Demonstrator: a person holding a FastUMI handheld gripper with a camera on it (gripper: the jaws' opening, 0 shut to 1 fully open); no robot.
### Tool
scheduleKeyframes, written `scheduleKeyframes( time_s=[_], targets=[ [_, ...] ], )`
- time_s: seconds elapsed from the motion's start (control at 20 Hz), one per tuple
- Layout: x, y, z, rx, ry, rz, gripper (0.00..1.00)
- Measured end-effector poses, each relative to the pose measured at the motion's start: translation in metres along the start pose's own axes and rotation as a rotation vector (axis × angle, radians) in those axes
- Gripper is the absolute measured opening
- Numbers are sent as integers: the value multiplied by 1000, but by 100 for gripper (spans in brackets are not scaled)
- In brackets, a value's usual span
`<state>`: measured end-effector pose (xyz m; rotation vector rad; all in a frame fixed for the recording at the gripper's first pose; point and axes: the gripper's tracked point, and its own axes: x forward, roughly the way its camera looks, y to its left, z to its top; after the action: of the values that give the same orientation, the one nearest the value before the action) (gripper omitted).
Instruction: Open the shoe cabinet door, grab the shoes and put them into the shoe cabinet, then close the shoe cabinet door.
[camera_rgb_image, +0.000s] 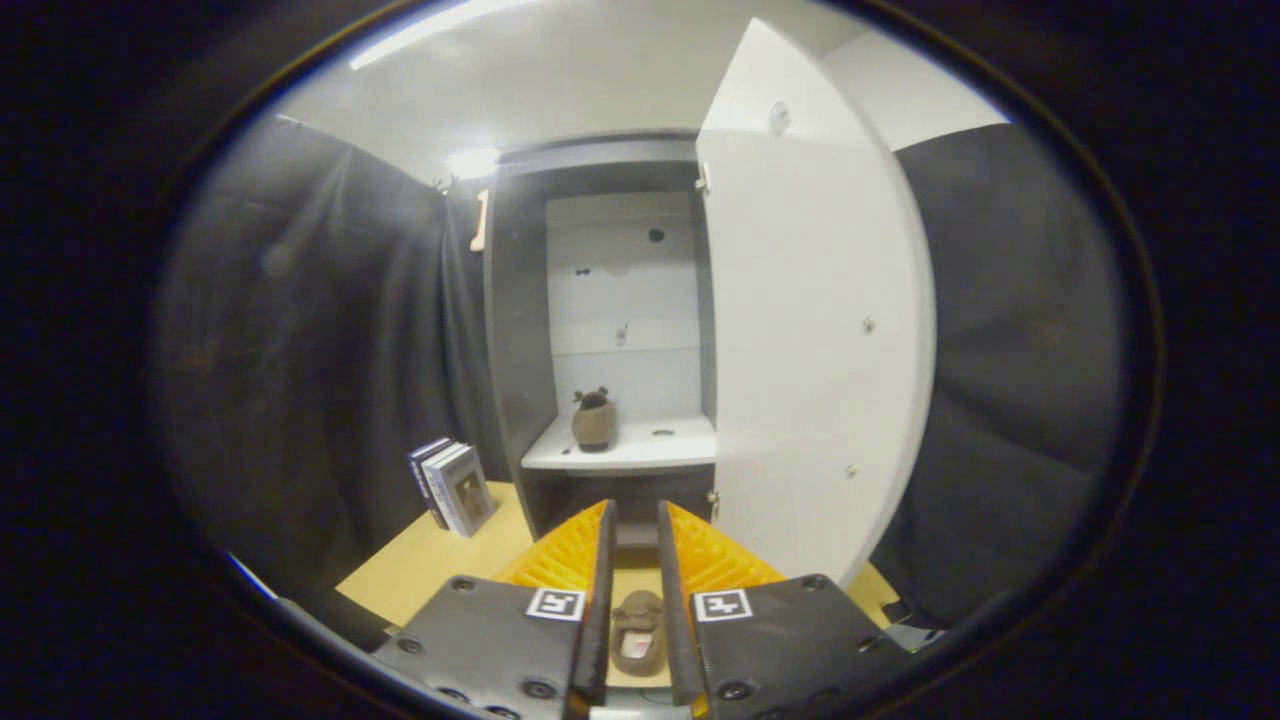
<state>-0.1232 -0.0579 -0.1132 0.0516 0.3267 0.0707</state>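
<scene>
claw (636, 525): dark screwed plates, square black-white markers, ribbed fingers (570, 550), narrow gap.

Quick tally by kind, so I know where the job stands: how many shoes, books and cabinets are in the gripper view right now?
Shoes: 2, a brown fuzzy slipper on the white cabinet shelf and a brown slipper between the tongs' fingers.
Books: 2, upright on the tan floor.
Cabinets: 1, grey with its white door open.
Total: 5.
</scene>
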Motion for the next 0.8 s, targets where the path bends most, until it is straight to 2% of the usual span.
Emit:
scheduleKeyframes(
  time_s=[0.1, 0.45, 0.55, 0.8],
  targets=[
    [15, 21, -27, 24, 40, -16, 29],
    [75, 33, -167, 30, 275, -121, 36],
    [93, 32, -204, 49, 331, -121, 36],
    [128, 23, -302, -6, 512, -110, 36]
  ],
)
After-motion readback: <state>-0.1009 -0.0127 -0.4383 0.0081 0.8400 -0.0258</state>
